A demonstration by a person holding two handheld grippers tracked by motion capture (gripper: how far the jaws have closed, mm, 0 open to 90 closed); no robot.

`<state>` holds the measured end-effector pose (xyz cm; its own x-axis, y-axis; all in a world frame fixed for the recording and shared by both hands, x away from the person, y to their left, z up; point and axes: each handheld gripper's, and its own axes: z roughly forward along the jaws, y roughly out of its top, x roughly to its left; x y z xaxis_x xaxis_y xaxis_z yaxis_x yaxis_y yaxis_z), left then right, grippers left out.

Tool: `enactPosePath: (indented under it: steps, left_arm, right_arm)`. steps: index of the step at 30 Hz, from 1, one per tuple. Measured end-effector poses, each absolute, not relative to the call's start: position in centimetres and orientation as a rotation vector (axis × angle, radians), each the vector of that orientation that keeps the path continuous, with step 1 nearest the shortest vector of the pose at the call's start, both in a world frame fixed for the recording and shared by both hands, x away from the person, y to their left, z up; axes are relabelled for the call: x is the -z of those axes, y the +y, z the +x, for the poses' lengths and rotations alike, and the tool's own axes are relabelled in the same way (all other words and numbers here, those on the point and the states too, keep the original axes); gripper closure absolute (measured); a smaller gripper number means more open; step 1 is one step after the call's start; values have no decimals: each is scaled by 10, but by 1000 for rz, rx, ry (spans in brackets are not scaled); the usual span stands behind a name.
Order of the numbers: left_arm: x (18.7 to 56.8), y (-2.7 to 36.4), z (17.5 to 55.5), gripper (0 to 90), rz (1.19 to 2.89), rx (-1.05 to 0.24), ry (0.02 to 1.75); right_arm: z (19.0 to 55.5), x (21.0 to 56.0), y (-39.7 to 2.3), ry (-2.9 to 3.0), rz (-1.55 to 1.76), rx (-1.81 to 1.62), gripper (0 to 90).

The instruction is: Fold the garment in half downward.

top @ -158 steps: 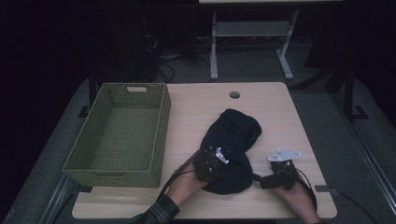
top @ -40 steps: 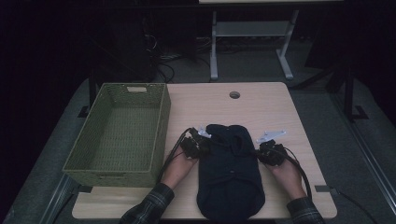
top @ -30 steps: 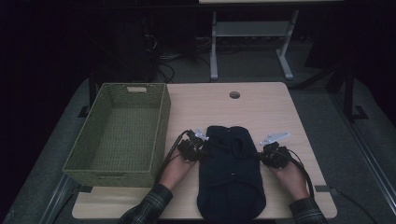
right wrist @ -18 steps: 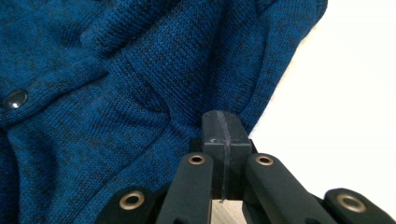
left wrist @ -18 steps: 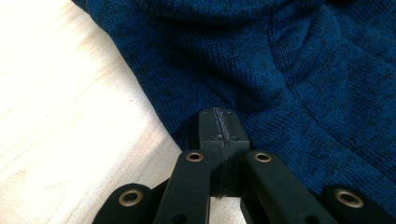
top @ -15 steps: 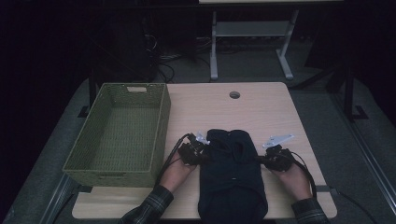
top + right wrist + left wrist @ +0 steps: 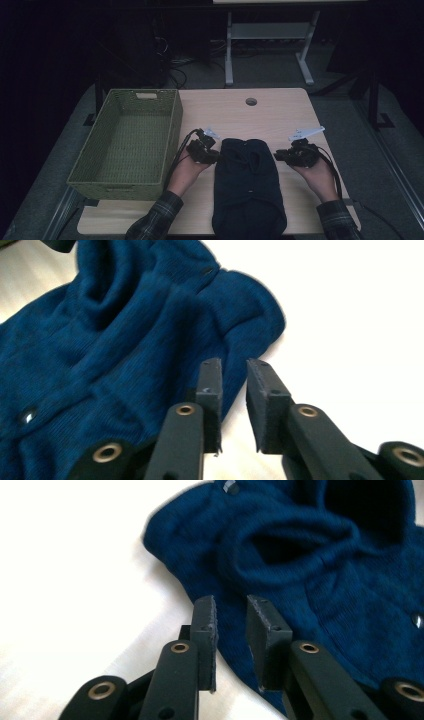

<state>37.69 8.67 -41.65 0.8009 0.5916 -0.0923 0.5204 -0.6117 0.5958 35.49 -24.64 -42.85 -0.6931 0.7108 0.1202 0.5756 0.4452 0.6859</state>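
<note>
Pale tabletop (image 7: 280, 112) carries a folded dark-blue garment (image 7: 248, 185) beside a green basket (image 7: 129, 137). Left gripper (image 7: 231, 611) and right gripper (image 7: 233, 372) have just been opening, jaws slightly parted with nothing between them.

My table (image 7: 280, 107) is pale wood with a round hole (image 7: 251, 101). Beyond it, grey floor (image 7: 345, 107), tangled cables (image 7: 172, 70) and a white metal stand (image 7: 265, 35) in a dark room.
</note>
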Motion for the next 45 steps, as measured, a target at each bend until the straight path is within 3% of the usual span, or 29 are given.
enactPosePath:
  steps: [8, 22, 37, 45]
  left_arm:
    - [408, 80, 407, 640, 2320, -192, 868]
    - [422, 65, 449, 580, 2347, -167, 883]
    - [453, 64, 455, 567, 2388, -93, 895]
    - [455, 64, 452, 630, 2386, -106, 858]
  right_arm:
    - [382, 426, -243, 2497, 1151, -1113, 698]
    - [412, 423, -228, 2465, 1131, -1120, 632]
    - [422, 439, -226, 2470, 1173, -1090, 591]
    - [428, 456, -219, 2496, 1168, -1065, 588]
